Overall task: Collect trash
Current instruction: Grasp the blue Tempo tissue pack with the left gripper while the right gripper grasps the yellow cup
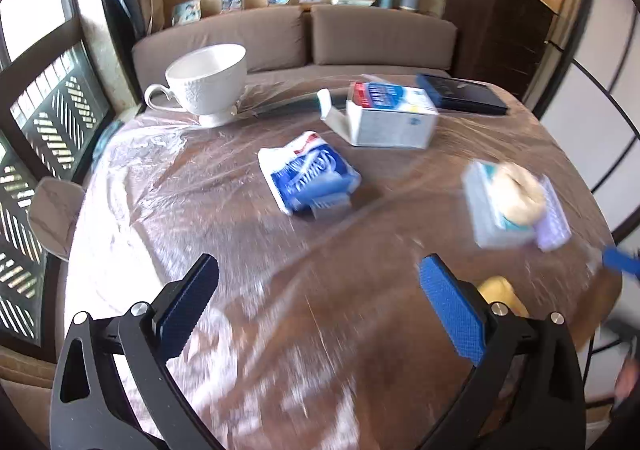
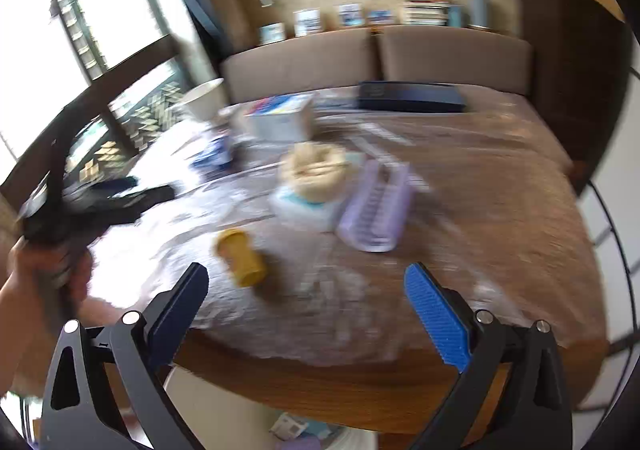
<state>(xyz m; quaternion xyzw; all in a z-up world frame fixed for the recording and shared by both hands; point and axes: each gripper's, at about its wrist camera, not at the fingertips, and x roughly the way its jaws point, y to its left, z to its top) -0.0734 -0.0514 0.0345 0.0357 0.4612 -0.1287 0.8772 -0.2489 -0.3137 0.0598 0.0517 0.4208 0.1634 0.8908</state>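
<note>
**Both jaws released; yellow cup lying nearest the right gripper**

Jaws of the right gripper [image 2: 306, 310] are standing wide apart, gripping nothing. Just ahead and slightly left, the yellow cup [image 2: 241, 258] is lying on its side, long axis running away from the jaws, mouth toward the far side. The left gripper [image 1: 320, 290] is likewise spread and empty, with the blue wrapper [image 1: 308, 174] lying well ahead. Both are hovering over a film-covered table [image 2: 500, 190]; a sofa [image 1: 340, 38] is standing behind.

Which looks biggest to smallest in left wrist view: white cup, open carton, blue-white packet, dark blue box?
1. open carton
2. white cup
3. blue-white packet
4. dark blue box
Carton and cup are close. The dark blue box is farthest, so it may really be larger.
</note>
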